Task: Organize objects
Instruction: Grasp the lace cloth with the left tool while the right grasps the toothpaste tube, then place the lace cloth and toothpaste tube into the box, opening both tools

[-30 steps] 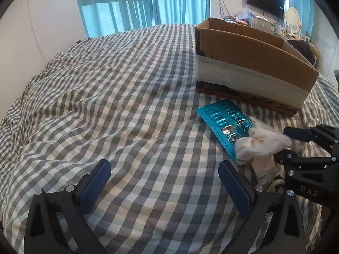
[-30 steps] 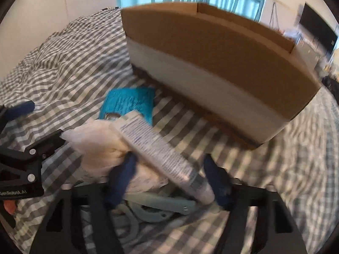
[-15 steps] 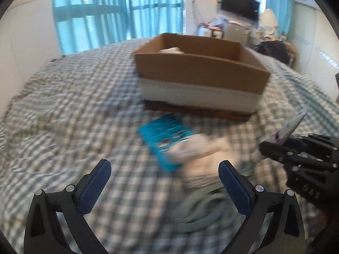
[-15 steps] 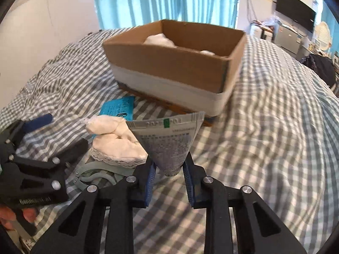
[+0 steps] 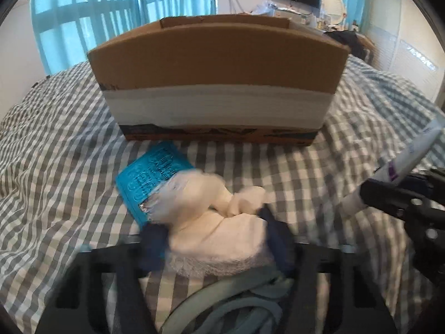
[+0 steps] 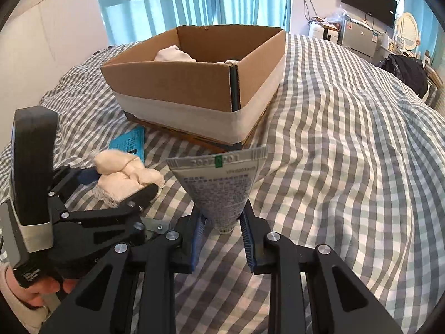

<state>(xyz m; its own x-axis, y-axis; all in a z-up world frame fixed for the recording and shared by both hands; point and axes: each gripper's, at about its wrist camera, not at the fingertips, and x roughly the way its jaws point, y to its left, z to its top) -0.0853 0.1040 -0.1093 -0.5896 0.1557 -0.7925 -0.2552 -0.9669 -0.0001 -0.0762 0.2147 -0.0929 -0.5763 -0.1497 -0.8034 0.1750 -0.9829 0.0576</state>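
Note:
My left gripper point(image 5: 214, 233) is shut on a cream cloth bundle point(image 5: 219, 222) lying on the checked bedspread; the bundle also shows in the right wrist view point(image 6: 125, 178). A teal blister pack point(image 5: 153, 178) lies partly under the bundle. My right gripper point(image 6: 221, 231) is shut on a white and grey tube point(image 6: 222, 186), held upright above the bed; the tube shows at the right of the left wrist view point(image 5: 400, 167). An open cardboard box point(image 6: 194, 83) with white cloths inside stands beyond.
A pale green strap or cord point(image 5: 222, 300) lies under the left gripper. The checked bed point(image 6: 347, 153) spreads to the right. Teal curtains and a wall stand behind; furniture and a TV point(image 6: 370, 0) at far right.
My left gripper moved in and closed on the cloth bundle. My right gripper picked up the tube, then lifted it higher and away to the right.

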